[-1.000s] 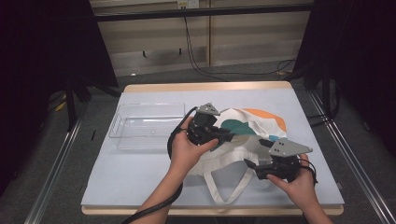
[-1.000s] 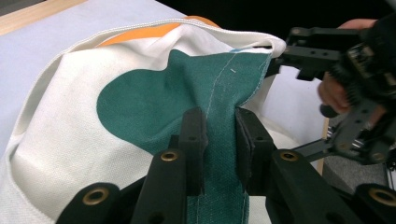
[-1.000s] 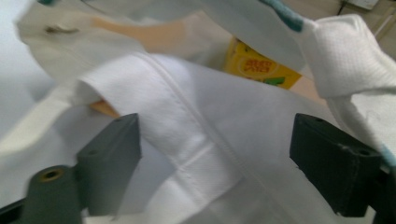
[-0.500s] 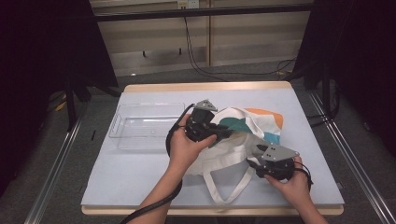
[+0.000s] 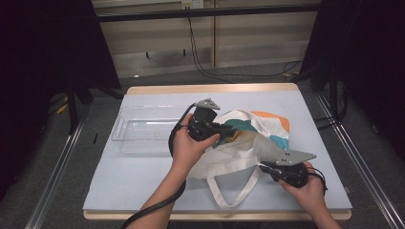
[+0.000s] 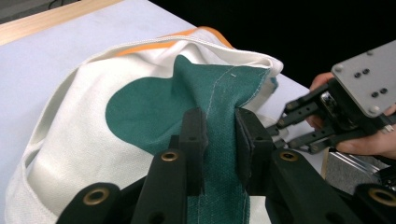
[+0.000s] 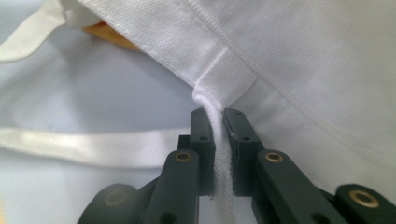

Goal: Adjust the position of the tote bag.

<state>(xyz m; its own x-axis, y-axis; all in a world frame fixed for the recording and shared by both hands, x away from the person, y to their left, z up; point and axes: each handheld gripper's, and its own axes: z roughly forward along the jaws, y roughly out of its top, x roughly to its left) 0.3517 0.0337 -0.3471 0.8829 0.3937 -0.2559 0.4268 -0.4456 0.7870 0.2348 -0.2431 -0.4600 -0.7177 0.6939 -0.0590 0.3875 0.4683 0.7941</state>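
high: above, facing forward-down | claw cams: close (sharing the tote bag (image 5: pixel 248 143))

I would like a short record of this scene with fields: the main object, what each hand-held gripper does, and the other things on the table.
main object: white canvas tote bag with teal and orange patches, lying on the pale blue table cover
left hand-held gripper: shut on a teal fold of the bag's rim
right hand-held gripper: jaws have just been closing, now pinching the white strap where it joins the bag
other things: clear plastic tray, left of the bag
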